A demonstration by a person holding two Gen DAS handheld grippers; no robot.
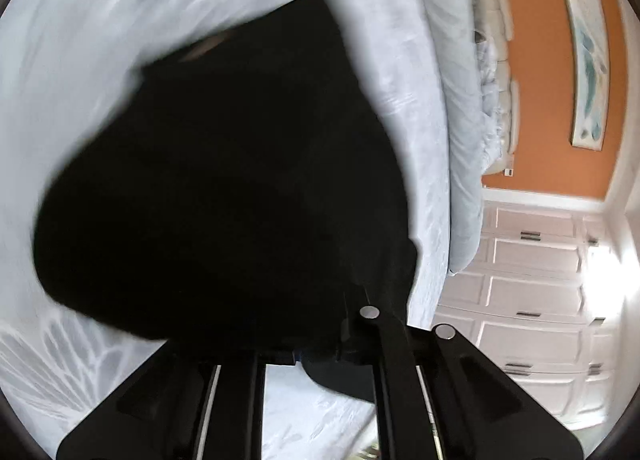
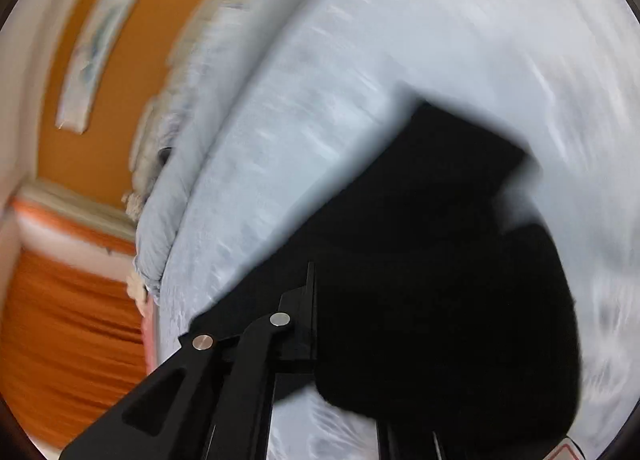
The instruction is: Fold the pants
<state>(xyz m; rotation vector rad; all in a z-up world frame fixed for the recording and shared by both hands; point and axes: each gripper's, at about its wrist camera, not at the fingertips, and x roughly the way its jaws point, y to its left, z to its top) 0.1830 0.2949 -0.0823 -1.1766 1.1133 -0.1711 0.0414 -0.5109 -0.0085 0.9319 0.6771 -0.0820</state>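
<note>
Both the left tongs (image 1: 362,300) and the right tongs (image 2: 310,292) are closed on the black pants (image 1: 224,187), above the bed (image 1: 100,19).

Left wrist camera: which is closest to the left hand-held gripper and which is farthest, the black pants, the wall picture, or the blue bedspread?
1. Black pants: right at the left hand-held gripper, centre of view.
2. Blue bedspread: under and beyond the pants.
3. Wall picture: on the orange wall, far right.
</note>
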